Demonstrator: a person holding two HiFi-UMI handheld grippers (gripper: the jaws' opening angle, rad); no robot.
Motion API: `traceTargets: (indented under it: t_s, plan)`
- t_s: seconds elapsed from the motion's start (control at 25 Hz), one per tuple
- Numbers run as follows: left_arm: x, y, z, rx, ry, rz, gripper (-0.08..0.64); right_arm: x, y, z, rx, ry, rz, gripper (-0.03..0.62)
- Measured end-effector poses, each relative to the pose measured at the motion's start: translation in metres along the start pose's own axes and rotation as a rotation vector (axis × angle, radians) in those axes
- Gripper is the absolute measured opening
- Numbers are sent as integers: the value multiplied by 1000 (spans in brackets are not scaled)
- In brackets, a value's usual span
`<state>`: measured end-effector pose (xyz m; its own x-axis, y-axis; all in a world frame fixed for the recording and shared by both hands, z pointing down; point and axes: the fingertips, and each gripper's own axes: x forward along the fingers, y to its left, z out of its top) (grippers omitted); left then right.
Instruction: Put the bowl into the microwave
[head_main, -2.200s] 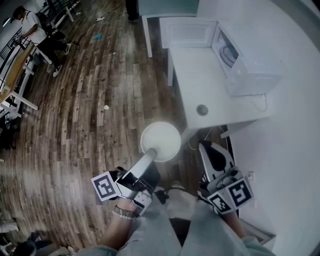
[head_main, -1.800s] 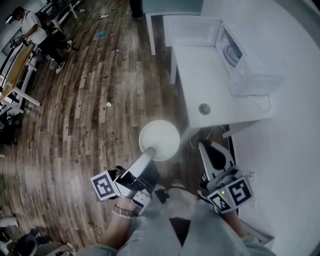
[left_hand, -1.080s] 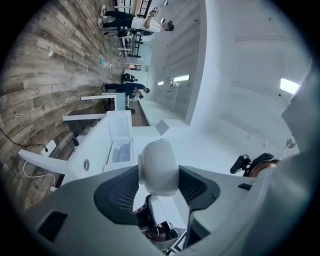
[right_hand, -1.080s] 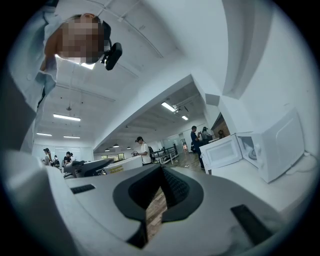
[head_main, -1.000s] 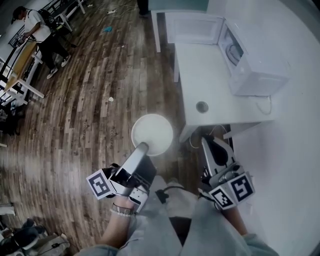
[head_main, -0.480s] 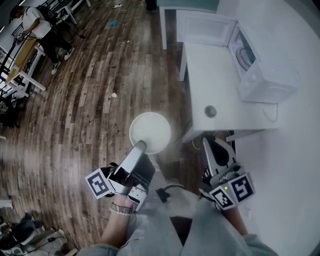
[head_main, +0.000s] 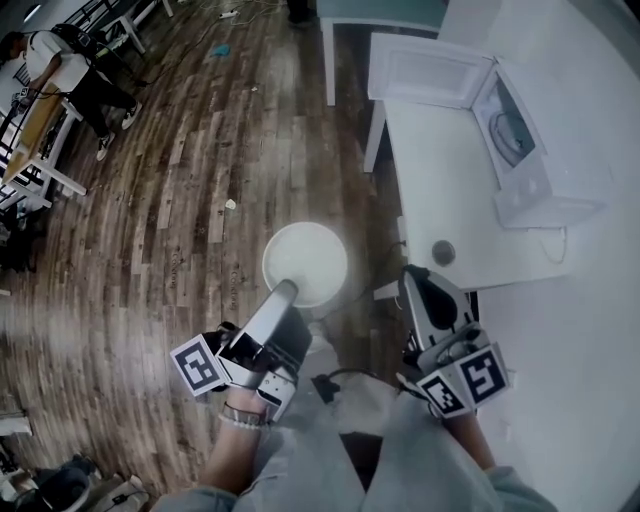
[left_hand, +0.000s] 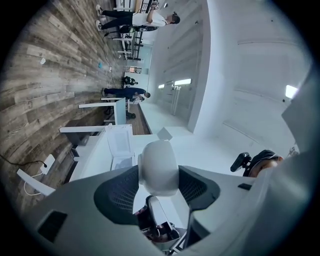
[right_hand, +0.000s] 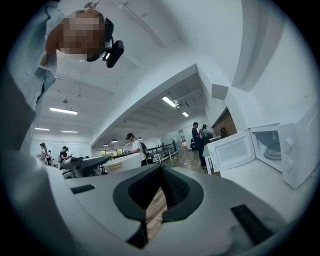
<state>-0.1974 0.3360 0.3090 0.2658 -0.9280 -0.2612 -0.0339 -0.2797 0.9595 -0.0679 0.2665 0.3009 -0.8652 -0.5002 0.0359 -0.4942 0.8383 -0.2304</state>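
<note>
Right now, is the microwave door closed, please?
No, the microwave door is swung wide open, away from the cavity.

The floor (head_main: 190, 210) is of grey-brown wooden planks and runs from 6 to 12 o'clock. A white desk (head_main: 440, 190) stands at 2 o'clock, close against a plain white wall (head_main: 595, 70) at 3 o'clock. A second table (head_main: 385, 10) with a greenish top is at 12 o'clock. Light work tables (head_main: 30, 150) stand at 10 o'clock. Overhead, long strip lamps (right_hand: 172, 102) shine on a white ceiling (right_hand: 150, 60).
</note>
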Motion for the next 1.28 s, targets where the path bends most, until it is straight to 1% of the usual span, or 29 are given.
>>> traceTargets:
  t_s: [0.36, 0.56, 0.88, 1.28]
  plan:
    - [18, 15, 65, 19, 39, 3, 238, 63, -1, 3, -20, -7, -58, 0]
    - [27, 25, 85, 4, 69, -3, 238, 82, -7, 0, -26, -3, -100, 0]
    - [52, 37, 94, -29, 134, -11, 238, 95, -28, 3, -33, -1, -174, 0]
    - [131, 53, 86, -59, 195, -24, 238, 117, -91, 26, -63, -7, -200, 0]
